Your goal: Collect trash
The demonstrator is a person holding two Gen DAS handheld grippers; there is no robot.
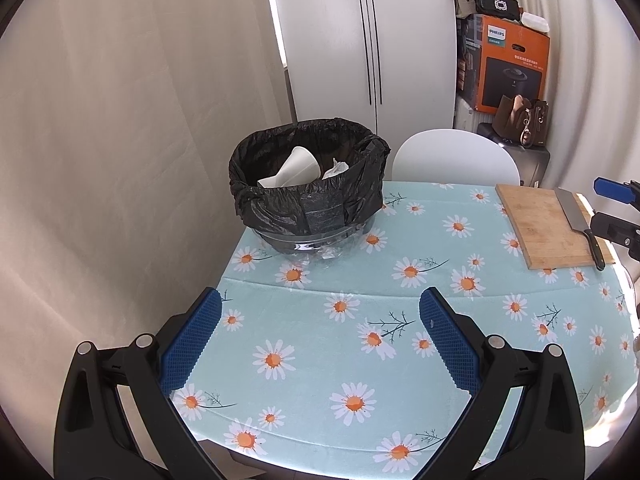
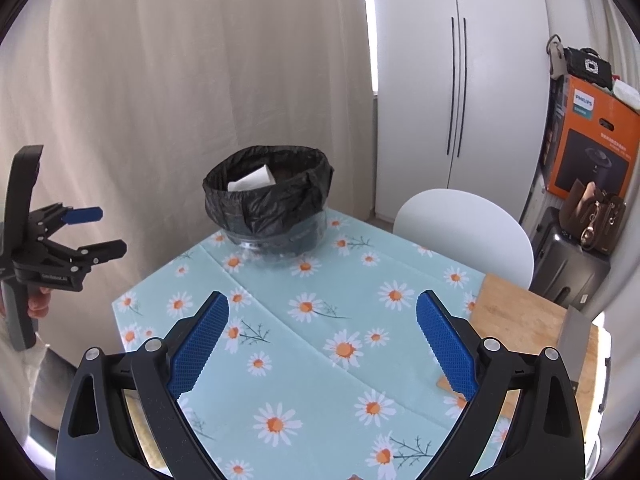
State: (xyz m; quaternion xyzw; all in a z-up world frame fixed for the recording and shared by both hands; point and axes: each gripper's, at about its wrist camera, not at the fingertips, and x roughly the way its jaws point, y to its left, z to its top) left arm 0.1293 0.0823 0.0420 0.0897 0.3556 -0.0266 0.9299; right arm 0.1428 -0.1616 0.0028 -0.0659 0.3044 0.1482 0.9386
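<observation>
Both my left claw (image 1: 320, 312) and right claw (image 2: 322, 314) spread wide, empty, over daisy tablecloth (image 1: 320, 360); lined bin (image 1: 308, 184) with paper cup (image 1: 296, 168) ahead.

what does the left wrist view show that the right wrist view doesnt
Only the left wrist view shows the cleaver's black handle, the crumpled tissue beside the cup in the bin, and the right gripper at the frame edge.

Only the right wrist view shows the person's hand holding the left gripper, seen from the side, open.

Both show the bag-lined bin with a white paper cup inside, the daisy tablecloth, cutting board, white chair and orange box.
</observation>
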